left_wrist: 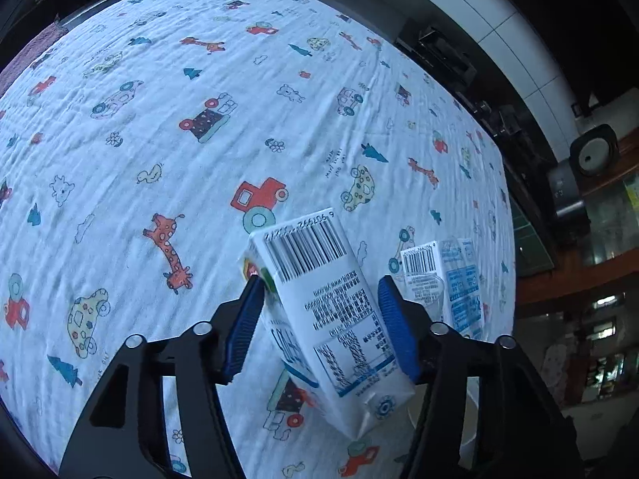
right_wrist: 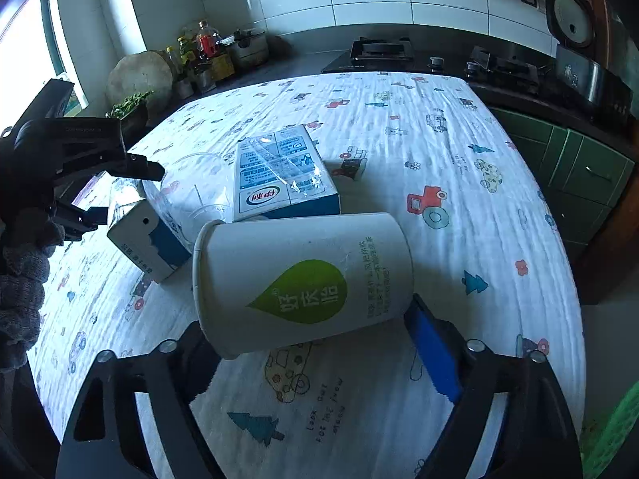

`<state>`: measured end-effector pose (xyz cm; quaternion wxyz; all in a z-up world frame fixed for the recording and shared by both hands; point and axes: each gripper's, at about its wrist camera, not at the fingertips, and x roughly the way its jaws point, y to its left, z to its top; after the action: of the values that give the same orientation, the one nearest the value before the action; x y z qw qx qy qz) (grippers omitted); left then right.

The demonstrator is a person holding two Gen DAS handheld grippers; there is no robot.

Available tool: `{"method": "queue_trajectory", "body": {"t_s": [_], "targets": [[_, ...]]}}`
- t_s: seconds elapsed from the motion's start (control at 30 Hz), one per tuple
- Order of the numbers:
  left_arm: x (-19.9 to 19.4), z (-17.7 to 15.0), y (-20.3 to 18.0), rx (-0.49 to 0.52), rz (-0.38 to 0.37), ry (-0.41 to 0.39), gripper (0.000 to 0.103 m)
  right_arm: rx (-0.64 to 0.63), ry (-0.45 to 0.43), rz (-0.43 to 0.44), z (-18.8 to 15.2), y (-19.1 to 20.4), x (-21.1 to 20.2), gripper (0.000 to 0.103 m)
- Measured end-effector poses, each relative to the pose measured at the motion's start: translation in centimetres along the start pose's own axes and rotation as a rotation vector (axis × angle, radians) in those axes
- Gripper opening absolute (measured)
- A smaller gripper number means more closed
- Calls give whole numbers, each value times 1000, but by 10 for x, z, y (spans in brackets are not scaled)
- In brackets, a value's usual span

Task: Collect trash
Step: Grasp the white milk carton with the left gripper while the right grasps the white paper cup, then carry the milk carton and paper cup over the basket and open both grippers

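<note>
My left gripper (left_wrist: 319, 311) is shut on a white and blue milk carton (left_wrist: 327, 311), held tilted above the patterned cloth; the same carton shows in the right wrist view (right_wrist: 139, 231) between the left gripper's fingers (right_wrist: 131, 167). My right gripper (right_wrist: 311, 339) is shut on a white paper cup with a green drop logo (right_wrist: 299, 279), held on its side. A second milk carton (right_wrist: 283, 175) lies flat on the cloth; it also shows in the left wrist view (left_wrist: 451, 275). A clear plastic cup (right_wrist: 195, 191) lies beside it.
The table carries a white cloth with cartoon cars and giraffes (left_wrist: 159, 119). Behind it runs a dark counter with a gas stove (right_wrist: 379, 52), bottles and a pot (right_wrist: 211, 56). Green cabinets (right_wrist: 579, 171) stand at the right.
</note>
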<state>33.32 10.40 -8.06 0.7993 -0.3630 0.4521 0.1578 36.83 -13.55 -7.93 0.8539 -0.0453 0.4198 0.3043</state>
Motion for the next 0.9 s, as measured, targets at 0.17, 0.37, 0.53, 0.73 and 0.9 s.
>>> {"method": "queue_trajectory", "body": {"t_s": [0.17, 0.37, 0.53, 0.73, 0.9], "targets": [[-9, -7, 2, 58, -39, 11, 44, -8, -16, -9, -5, 7, -9, 78], [-25, -19, 14, 110, -89, 48, 41, 17, -46, 2, -16, 17, -31, 78], [-46, -34, 18, 178, -117, 60, 39, 31, -69, 5, -32, 28, -53, 78], [-69, -58, 7, 258, -161, 70, 38, 78, -94, 1, -51, 30, -76, 78], [-80, -83, -8, 320, -204, 102, 38, 133, -130, -22, -73, 23, -104, 78]]}}
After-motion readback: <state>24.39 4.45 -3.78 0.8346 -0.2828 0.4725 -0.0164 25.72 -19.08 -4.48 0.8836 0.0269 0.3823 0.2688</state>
